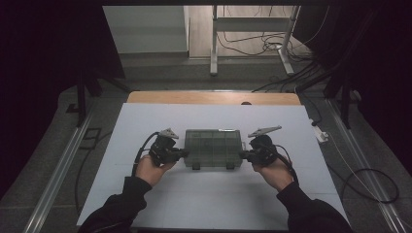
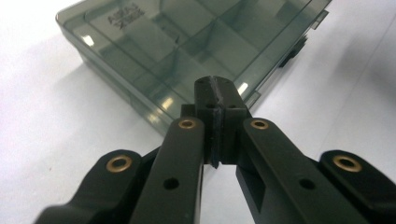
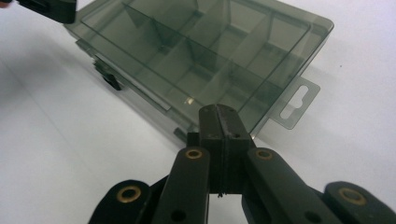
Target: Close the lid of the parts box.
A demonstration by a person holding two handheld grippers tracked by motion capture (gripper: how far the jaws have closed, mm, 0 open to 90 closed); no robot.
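Left claw (image 1: pixel 183 153): fully closed, pads pressed together with nothing between them; tip set at the left end wall of the compartment box (image 1: pixel 214 148), contact likely but not confirmed. In the left gripper view, same closed tip (image 2: pixel 218 93) seen against the lower edge of the box (image 2: pixel 187 51) near one corner.

Right claw (image 1: pixel 243 155): fully closed, nothing gripped; tip at the right end wall of the box, just below the hang tab. In the right gripper view, closed tip (image 3: pixel 219 122) seen against the box (image 3: pixel 201 56) rim beside the clear hang tab (image 3: pixel 296 103).

Compartment box: smoky translucent plastic, lid down, inner dividers visible through it, lying flat near the middle of the white surface (image 1: pixel 214 204), two latches facing the near edge. Positioned between both claws, one at each short end.

Hands (image 1: pixel 151 170) behind each claw, toward the near edge.
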